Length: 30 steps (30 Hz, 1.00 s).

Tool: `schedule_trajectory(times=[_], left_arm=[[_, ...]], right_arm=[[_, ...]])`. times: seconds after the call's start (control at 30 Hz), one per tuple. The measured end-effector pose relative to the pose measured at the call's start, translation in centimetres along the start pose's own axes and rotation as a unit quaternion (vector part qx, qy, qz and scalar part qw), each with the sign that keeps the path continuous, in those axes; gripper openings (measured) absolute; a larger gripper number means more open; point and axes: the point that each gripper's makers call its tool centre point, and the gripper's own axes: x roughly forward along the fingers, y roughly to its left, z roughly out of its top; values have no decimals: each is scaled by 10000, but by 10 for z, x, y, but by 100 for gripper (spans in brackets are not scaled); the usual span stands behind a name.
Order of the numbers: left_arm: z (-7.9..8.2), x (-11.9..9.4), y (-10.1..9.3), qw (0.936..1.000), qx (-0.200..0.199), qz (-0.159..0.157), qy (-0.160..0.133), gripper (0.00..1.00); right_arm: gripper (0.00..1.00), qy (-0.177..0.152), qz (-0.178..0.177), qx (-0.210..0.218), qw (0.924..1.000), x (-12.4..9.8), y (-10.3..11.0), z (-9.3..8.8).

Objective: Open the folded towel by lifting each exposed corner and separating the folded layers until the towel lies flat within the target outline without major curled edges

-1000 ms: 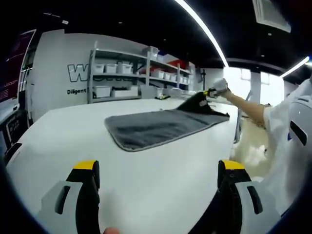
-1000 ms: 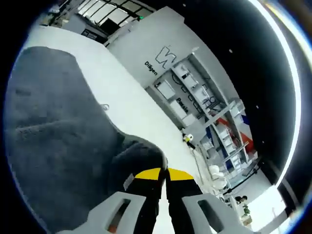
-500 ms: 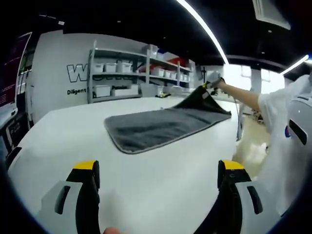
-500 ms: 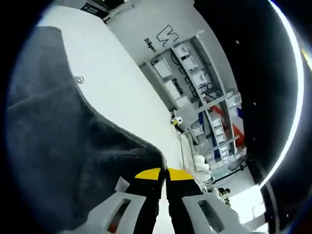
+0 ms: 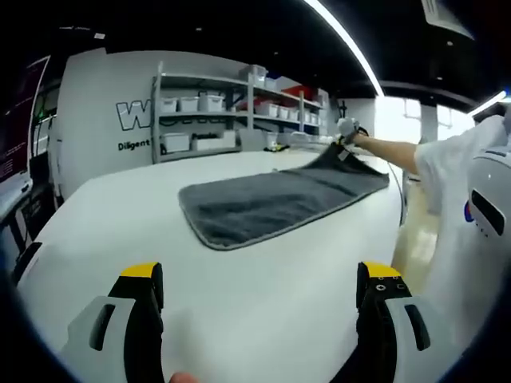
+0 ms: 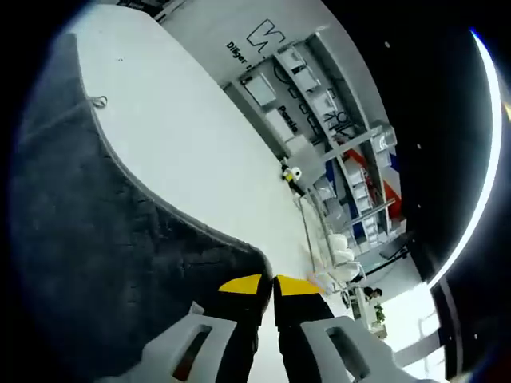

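The right gripper (image 6: 267, 284) is clamped on a raised corner of the grey towel (image 5: 271, 203), at the towel's far end from the left gripper (image 5: 259, 279). The left gripper is held wide apart above the white table (image 5: 263, 303), short of the towel's near edge, nothing gripped

Counting what's showing: one grey towel (image 5: 275, 203) lying on one white table (image 5: 239, 295). Two grippers showing in the left gripper view: the left gripper (image 5: 259, 275) and the right gripper (image 5: 348, 128) at the far corner. One shelf rack (image 5: 231, 108) standing against the back wall, carrying several white bins, too small for an exact count. One ceiling light strip (image 5: 343, 44) running overhead. One person's arm (image 5: 391, 152) reaching in.
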Motion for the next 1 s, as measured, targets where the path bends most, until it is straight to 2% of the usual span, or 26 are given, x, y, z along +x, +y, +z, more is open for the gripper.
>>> schedule_trajectory(times=[0.1,0.17,0.23,0.3,0.37,0.43,0.47,0.6,0.63,0.67,0.7,0.77,0.87,1.0], left_arm=[[-2,8,-1,9999,39,-59,90,99],[-2,12,-3,9999,57,-109,103,99],[-1,14,-5,9998,48,-164,80,99],[-1,15,-6,9998,44,-206,72,99],[-1,16,-7,9997,63,-236,80,99],[0,17,-8,9996,83,-256,76,99],[2,16,-9,9996,95,-275,46,99],[6,15,-12,9993,107,-353,-39,99],[6,15,-12,9992,131,-373,-36,99],[6,15,-12,9991,151,-383,-31,99],[7,15,-12,9991,167,-393,-35,99],[8,15,-12,9990,199,-408,-48,99],[10,14,-13,9987,246,-449,-89,99],[11,13,-13,9984,259,-490,-135,99]], right_arm=[[15,24,91,177,9998,0,3,-12],[18,-187,231,516,9982,-3,7,-13],[24,-597,378,816,9942,-10,9,-7],[30,-604,279,1092,9918,-20,0,-14],[36,-981,356,1564,9822,-32,-7,-8],[36,-1129,362,1766,9771,-40,-14,-8],[37,-1342,286,1878,9726,-53,-22,-7],[47,-1771,392,2130,9601,-88,-21,-5],[49,-1931,481,2312,9523,-103,-19,-7],[51,-2050,536,2369,9481,-114,-17,-8],[52,-2127,595,2377,9459,-130,-15,-13],[54,-2177,661,2397,9438,-145,-11,-19],[65,-2345,919,2530,9341,-187,-1,-30],[72,-2476,1006,2523,9300,-230,7,-44]])
